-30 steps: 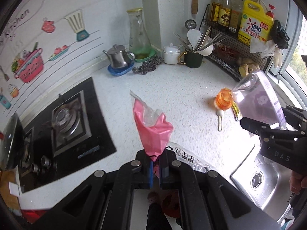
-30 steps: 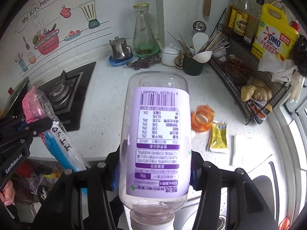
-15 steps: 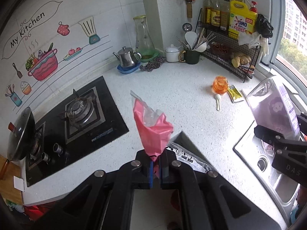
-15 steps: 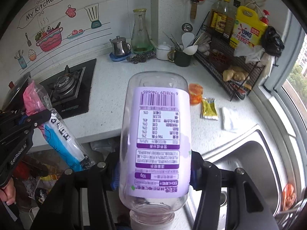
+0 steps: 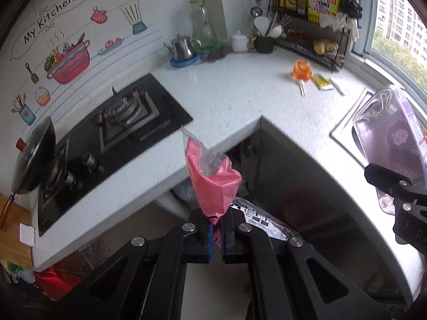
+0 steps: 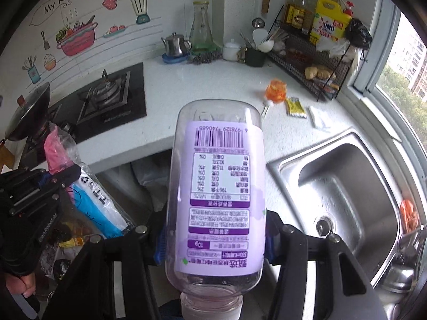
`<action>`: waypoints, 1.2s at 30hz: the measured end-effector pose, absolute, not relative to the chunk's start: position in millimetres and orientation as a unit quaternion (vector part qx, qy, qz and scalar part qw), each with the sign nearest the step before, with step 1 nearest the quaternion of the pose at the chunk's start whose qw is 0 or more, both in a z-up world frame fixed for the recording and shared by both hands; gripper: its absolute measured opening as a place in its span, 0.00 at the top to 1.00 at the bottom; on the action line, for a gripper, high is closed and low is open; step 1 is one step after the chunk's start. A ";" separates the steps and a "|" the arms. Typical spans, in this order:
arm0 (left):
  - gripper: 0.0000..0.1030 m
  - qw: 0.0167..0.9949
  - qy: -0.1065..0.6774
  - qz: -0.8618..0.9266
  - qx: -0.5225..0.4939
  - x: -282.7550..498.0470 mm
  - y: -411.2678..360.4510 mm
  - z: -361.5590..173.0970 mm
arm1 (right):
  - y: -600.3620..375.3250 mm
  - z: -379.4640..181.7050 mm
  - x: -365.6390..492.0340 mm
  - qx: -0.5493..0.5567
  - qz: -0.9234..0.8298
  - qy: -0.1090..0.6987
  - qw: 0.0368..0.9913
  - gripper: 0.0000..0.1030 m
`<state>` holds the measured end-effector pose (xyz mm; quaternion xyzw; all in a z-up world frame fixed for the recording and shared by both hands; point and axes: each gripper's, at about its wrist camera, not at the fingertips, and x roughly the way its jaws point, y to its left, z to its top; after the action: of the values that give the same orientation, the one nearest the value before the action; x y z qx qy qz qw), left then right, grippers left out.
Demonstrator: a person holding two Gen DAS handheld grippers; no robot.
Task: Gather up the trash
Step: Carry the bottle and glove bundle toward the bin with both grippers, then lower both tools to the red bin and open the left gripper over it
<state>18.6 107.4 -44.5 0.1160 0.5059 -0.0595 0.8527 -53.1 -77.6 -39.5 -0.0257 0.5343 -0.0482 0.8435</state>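
Wrapper (image 5: 213, 184) pinched in left jaws; bottle (image 6: 217, 194) in right.

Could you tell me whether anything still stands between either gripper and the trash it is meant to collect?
Nothing does: the left gripper is already shut on the pink plastic wrapper, and the right gripper is clamped on the clear bottle with a purple label.

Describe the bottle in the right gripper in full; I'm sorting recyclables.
The bottle is clear plastic, looks empty, and wears a pale purple label with a barcode and printed tables. It is upside down in the right wrist view, with its neck toward the camera and its base pointing away. The right gripper has its jaws closed on its sides, holding it off the counter.
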 end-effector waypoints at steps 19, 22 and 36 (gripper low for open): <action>0.97 0.782 0.608 -0.081 0.114 -10.2 111.3 -214.4 | -72.8 -192.7 -78.2 -0.002 -0.073 0.626 0.777 0.50; 0.97 0.773 0.619 -0.084 0.112 -6.4 107.5 -254.8 | -79.5 -231.0 -75.0 -0.004 -0.080 0.633 0.770 0.50; 0.97 0.751 0.642 -0.111 0.105 19.3 78.3 -380.3 | -130.6 -342.7 -78.3 0.020 -0.112 0.665 0.739 0.50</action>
<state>19.3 78.3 -380.3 0.1053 0.6424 -0.1113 0.7509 -78.3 -130.6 -342.7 0.0200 0.6645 -0.1122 0.7385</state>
